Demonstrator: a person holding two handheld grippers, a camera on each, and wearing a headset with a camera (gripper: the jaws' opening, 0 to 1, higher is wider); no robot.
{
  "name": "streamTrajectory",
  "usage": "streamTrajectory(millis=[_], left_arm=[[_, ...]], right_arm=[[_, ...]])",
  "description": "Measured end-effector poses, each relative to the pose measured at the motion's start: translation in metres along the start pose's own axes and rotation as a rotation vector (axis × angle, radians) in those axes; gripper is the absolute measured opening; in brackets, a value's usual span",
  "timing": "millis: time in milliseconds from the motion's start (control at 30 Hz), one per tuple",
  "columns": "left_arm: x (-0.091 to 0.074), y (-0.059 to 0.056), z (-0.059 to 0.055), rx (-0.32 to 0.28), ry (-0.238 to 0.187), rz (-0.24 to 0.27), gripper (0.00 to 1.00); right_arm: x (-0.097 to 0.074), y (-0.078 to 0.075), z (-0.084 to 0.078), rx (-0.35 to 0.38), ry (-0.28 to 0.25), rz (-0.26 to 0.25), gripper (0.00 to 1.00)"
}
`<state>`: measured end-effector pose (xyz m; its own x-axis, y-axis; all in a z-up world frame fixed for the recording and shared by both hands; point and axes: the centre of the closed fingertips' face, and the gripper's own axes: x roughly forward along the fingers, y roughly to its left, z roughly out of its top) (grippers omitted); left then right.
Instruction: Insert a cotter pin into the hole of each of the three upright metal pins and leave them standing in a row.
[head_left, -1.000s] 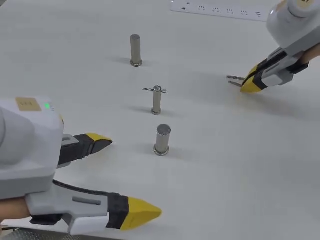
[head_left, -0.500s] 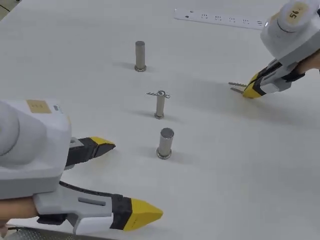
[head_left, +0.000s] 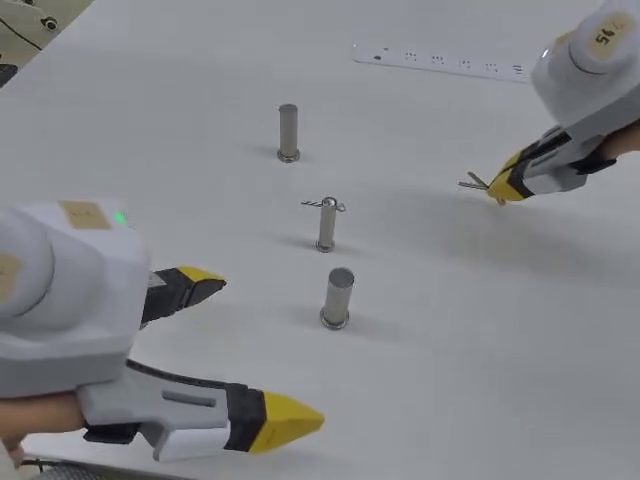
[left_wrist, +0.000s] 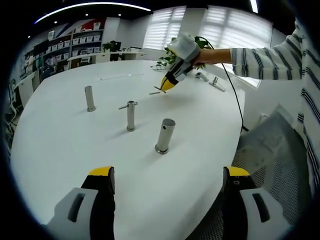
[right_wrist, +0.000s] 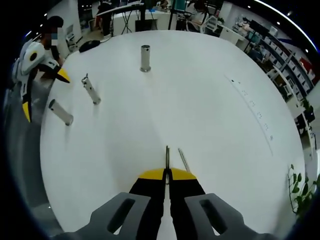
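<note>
Our right gripper (right_wrist: 167, 173) has its jaws pressed together on a cotter pin (right_wrist: 167, 156), which pokes straight ahead of the tips, low over the desk (head_left: 480, 340). A second cotter pin (right_wrist: 184, 160) lies on the desk just beside it. We cannot tell which end of the held one is pinched. We judge the step in hand to be carrying this cotter pin across to an empty post. Well apart from it, the three metal pins stand upright in a row. The far pin (head_left: 288, 132) and the near pin (head_left: 338, 297) have nothing through them, while the middle pin (head_left: 327, 228) carries a fitted cotter pin (head_left: 324, 205) crosswise near its top. Our left gripper (head_left: 255, 352) hovers near the near pin with its jaws wide apart, holding nothing. To do this well, we should lift without dragging the loose cotter pin along. We should then bring the held one level with the cross hole and line it up along the hole before pushing. We cannot make out the holes on the empty posts from here, so a closer look comes first. These posts look slim on small feet and may tip, so we would close the left gripper gently on the shaft below the hole and push slowly. A power strip (head_left: 450, 62) lies along the far side, out of the way.
</note>
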<state>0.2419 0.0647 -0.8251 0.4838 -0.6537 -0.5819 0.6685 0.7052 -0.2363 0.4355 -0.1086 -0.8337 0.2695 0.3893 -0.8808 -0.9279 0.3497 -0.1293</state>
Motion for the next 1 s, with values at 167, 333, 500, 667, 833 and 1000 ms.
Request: streamTrajectory(millis=[167, 333, 500, 667, 833, 1000], left_arm=[[-0.003, 0.006, -0.001, 0.000, 0.013, 0.039, 0.90], [-0.008, 0.015, 0.005, -0.026, -0.021, 0.066, 0.92], [-0.013, 0.020, 0.013, -0.068, -0.055, 0.070, 0.88], [-0.016, 0.024, 0.023, -0.106, -0.087, 0.065, 0.82], [-0.018, 0.020, 0.043, -0.159, -0.162, 0.027, 0.79], [-0.019, 0.015, 0.061, -0.136, -0.199, 0.008, 0.66]], right_arm=[[-0.006, 0.006, 0.002, 0.010, -0.042, -0.005, 0.02], [-0.019, 0.014, 0.001, 0.010, -0.070, -0.012, 0.02], [-0.031, 0.021, 0.002, -0.019, -0.090, -0.028, 0.02], [-0.038, 0.031, 0.006, -0.064, -0.127, -0.052, 0.02], [-0.046, 0.043, 0.012, -0.075, -0.169, -0.065, 0.02], [-0.054, 0.054, 0.016, -0.109, -0.195, -0.083, 0.02]])
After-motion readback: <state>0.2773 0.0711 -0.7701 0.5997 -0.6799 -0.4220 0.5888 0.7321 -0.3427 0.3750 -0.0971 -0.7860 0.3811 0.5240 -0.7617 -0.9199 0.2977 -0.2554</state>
